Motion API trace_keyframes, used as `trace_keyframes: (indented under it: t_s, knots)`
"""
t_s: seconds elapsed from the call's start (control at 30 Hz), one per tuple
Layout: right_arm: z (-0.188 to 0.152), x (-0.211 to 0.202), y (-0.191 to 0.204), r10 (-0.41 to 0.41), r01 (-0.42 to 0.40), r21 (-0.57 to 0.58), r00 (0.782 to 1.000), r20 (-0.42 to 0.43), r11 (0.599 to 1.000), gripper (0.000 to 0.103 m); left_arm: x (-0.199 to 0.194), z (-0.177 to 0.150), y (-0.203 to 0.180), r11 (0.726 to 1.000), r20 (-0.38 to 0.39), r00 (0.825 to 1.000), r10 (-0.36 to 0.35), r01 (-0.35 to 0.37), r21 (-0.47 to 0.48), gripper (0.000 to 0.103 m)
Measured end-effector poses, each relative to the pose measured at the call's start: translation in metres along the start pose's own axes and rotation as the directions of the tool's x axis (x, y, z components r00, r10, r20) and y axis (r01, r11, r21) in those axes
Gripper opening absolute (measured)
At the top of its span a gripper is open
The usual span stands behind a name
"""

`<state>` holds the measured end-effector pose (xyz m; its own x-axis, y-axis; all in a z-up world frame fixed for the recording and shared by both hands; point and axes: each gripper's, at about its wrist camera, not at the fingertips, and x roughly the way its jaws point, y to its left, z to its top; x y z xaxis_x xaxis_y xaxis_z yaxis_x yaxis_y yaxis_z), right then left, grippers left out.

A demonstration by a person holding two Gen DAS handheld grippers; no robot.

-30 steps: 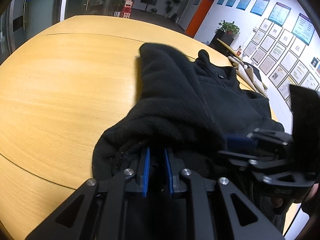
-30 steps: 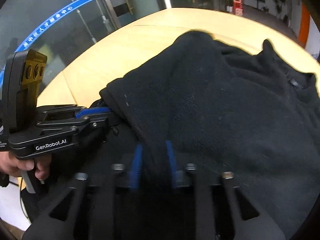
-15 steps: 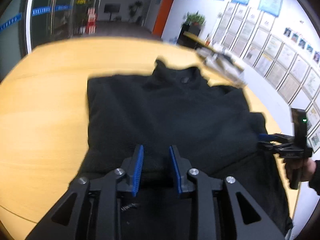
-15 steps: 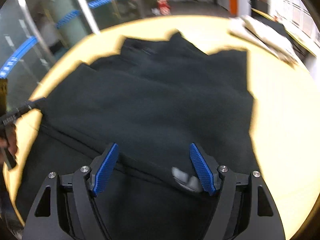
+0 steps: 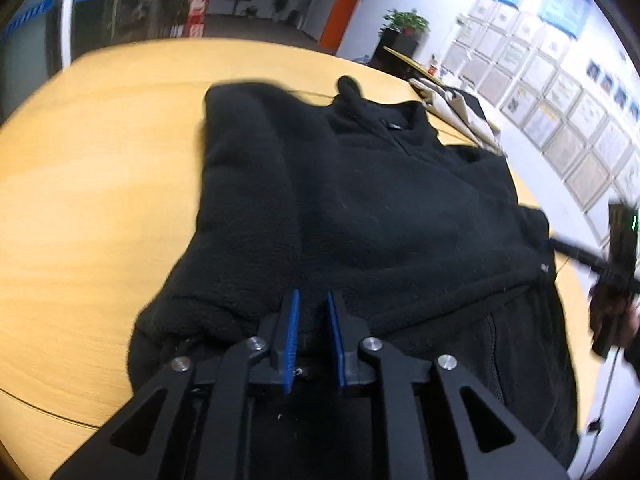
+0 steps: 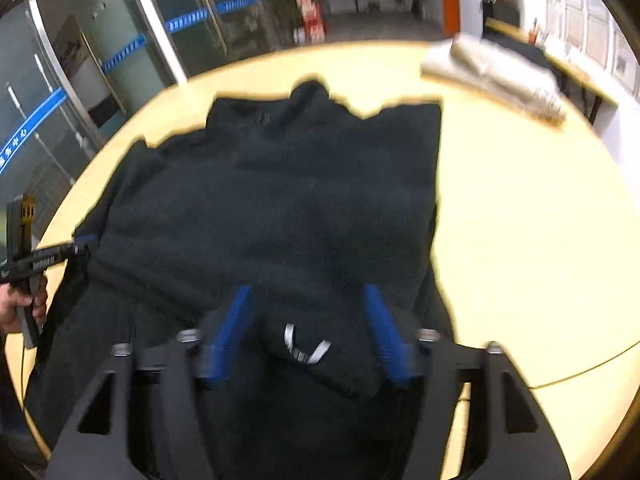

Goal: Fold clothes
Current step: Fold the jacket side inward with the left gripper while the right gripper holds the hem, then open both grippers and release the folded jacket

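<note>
Your left gripper (image 5: 312, 336) is pinching the near hem of the black fleece (image 5: 380, 208), blue pads nearly closed with fabric between them, at bottom centre of the left view. Your right gripper (image 6: 306, 332) is hanging released, jaws spread wide over the fleece's lower edge. The fleece is lying across the middle of the wooden table (image 6: 520, 220), collar toward the top of the frame.

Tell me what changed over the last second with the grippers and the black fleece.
The right gripper let go of the black fleece: its jaws, shut on the cloth a second ago, now stand wide open over the folded edge. The lifted cloth has come down flat on the wooden table. The left gripper stays shut on the fleece's edge. The beige cloth has not moved.
</note>
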<state>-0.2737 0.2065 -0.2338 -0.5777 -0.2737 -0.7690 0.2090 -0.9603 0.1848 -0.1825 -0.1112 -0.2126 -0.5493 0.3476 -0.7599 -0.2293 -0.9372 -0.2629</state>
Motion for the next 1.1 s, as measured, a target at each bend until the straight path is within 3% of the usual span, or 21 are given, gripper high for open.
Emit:
trace_keyframes:
  t_s: [0.13, 0.27, 0.4, 0.5, 0.6, 0.7, 0.83, 1.0, 1.1]
  knots:
    - [0.025, 0.010, -0.015, 0.036, -0.037, 0.052, 0.999, 0.025, 0.998, 0.071, 0.005, -0.001, 0.000, 0.999, -0.022, 0.999, 0.035, -0.034, 0.016, 0.028]
    - [0.028, 0.052, -0.032, -0.014, 0.018, 0.078, 0.998, -0.061, 0.997, 0.069, 0.012, -0.005, 0.013, 0.999, -0.025, 1.000, 0.016, -0.017, -0.039, 0.023]
    - [0.018, 0.042, -0.057, -0.072, 0.082, 0.166, 0.995, -0.066, 0.983, 0.070, 0.005, -0.005, 0.018, 0.998, -0.037, 0.999, 0.012, -0.014, -0.054, 0.021]
    - [0.013, 0.018, -0.058, -0.065, 0.074, 0.188, 0.996, -0.054, 0.979, 0.070, -0.007, -0.001, 0.006, 0.999, -0.033, 0.999, 0.042, -0.043, -0.005, 0.026]
    - [0.014, -0.015, -0.041, -0.051, 0.053, 0.174, 0.999, -0.012, 0.983, 0.075, -0.029, 0.000, -0.005, 0.998, -0.017, 0.998, 0.067, -0.066, 0.016, 0.042]
    - [0.018, -0.025, -0.018, -0.056, 0.068, 0.164, 0.996, -0.074, 0.984, 0.080, -0.057, 0.003, -0.015, 0.997, 0.004, 0.997, 0.074, -0.074, 0.010, 0.050]
    - [0.023, -0.028, 0.029, -0.081, 0.105, 0.133, 0.980, -0.179, 0.986, 0.087, -0.092, 0.009, -0.030, 0.993, 0.002, 0.994, 0.113, -0.112, -0.027, 0.075]
    - [0.020, -0.035, 0.088, -0.142, 0.170, 0.092, 0.958, -0.250, 0.981, 0.103, -0.114, 0.008, -0.053, 0.985, -0.029, 0.985, 0.170, -0.171, -0.026, 0.084]
    - [0.017, -0.049, 0.111, -0.160, 0.194, 0.104, 0.950, -0.268, 0.976, 0.103, -0.127, 0.005, -0.066, 0.983, -0.037, 0.983, 0.180, -0.181, -0.029, 0.084]
